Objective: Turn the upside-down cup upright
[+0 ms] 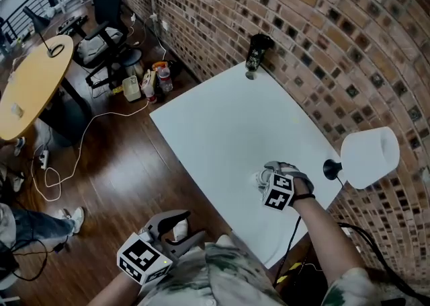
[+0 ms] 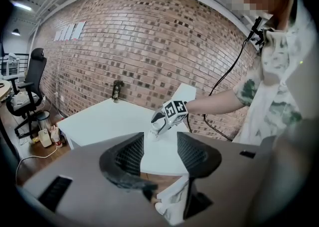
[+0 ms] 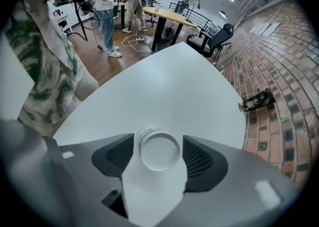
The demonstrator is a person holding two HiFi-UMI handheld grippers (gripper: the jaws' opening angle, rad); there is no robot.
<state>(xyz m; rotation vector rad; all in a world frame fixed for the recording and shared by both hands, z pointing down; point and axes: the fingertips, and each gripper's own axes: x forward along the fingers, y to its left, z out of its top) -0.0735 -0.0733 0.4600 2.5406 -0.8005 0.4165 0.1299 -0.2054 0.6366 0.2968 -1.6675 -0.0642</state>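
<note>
A small white cup (image 3: 158, 150) stands on the white table (image 1: 222, 123) near its front right part. My right gripper (image 3: 159, 156) points steeply down over it. The jaws stand on either side of the cup with a thin gap at the right pad, so the gripper is open. The cup's round end faces the camera; whether that is mouth or base I cannot tell. In the head view the right gripper (image 1: 265, 179) hides most of the cup (image 1: 261, 177). My left gripper (image 1: 176, 227) hangs off the table's front edge, open and empty, and looks toward the right gripper (image 2: 155, 127).
A dark bottle (image 1: 257, 50) stands at the table's far corner by the brick wall. A white lamp (image 1: 368, 155) sits at the right edge. On the wooden floor to the left are a round wooden table (image 1: 33, 83), an office chair (image 1: 107, 2) and cables. People stand beyond the table (image 3: 107, 1).
</note>
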